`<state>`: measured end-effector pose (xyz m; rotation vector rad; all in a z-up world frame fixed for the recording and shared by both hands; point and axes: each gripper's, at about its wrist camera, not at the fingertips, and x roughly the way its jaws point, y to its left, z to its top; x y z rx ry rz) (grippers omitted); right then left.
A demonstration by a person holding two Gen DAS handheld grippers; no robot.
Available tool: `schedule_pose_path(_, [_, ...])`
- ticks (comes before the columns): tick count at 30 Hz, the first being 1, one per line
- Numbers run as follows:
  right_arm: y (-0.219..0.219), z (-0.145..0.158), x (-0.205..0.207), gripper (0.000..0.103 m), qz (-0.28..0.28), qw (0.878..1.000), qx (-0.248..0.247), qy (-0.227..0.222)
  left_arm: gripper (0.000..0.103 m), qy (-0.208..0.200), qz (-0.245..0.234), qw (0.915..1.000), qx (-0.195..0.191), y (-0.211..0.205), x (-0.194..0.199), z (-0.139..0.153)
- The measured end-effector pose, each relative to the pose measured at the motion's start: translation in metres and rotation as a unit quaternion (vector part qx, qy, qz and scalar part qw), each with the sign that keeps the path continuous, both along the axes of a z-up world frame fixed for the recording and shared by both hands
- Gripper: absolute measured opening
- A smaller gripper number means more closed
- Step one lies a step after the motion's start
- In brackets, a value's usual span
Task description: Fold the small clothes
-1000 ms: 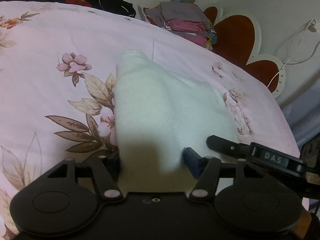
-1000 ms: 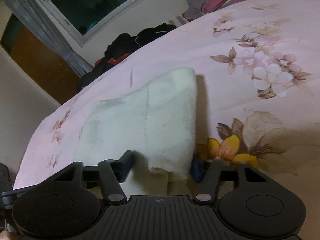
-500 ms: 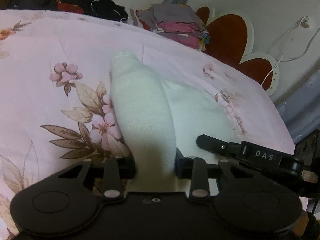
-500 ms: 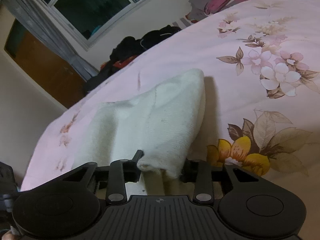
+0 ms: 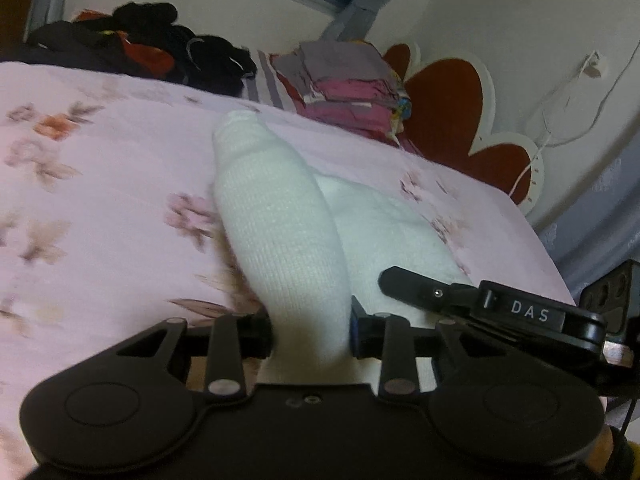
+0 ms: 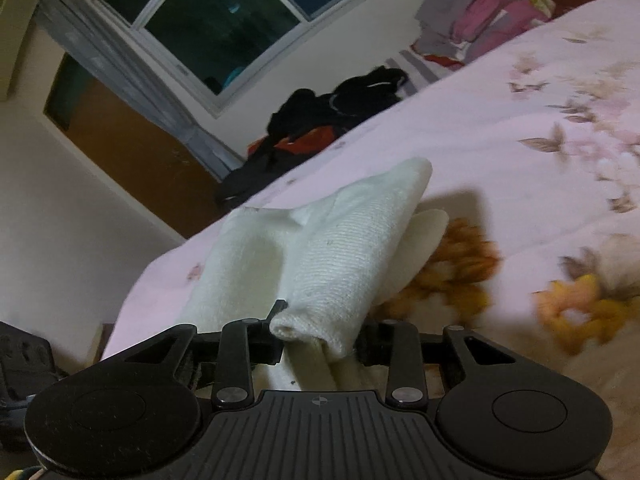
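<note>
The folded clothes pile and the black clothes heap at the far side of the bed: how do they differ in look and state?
The folded clothes pile is a neat stack of flat layers in grey, pink and magenta; the black clothes heap is loose and crumpled, mostly black with a red patch. The pile sits next to the red flower-shaped headboard; the heap lies farther from it, under the window. Both rest at the far edge of the pink floral bedsheet.

I'm in a home bedroom: flowery pink bedsheet (image 5: 120, 152), padded headboard (image 5: 452, 108), piles of clothes (image 5: 348, 80), dark window (image 6: 224, 28).
</note>
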<state>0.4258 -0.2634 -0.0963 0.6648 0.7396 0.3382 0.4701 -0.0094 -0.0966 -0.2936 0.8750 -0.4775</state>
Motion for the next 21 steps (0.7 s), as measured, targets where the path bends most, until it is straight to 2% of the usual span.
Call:
schedule_pose_path(5, [0.066,0.014,0.001,0.033,0.012,1.000,-0.002,-0.007,0.032,-0.011,0.007,0.9999,-0.002,0.061,-0.004,0.011])
schedule_pose_path(10, [0.147,0.019,0.000,0.033,0.015,1.000,-0.004,-0.014,0.032,-0.018,0.016,0.9997,-0.001,0.142,-0.003,0.017])
schedule_pose_path(14, [0.215,0.015,0.011,0.033,0.020,1.000,0.002,-0.015,0.032,-0.018,0.030,0.9994,0.008,0.206,0.004,0.016])
schedule_pose_path(21, [0.304,-0.009,0.039,0.033,0.049,0.999,-0.006,-0.003,0.032,-0.014,0.066,0.9972,0.033,0.282,0.013,-0.002])
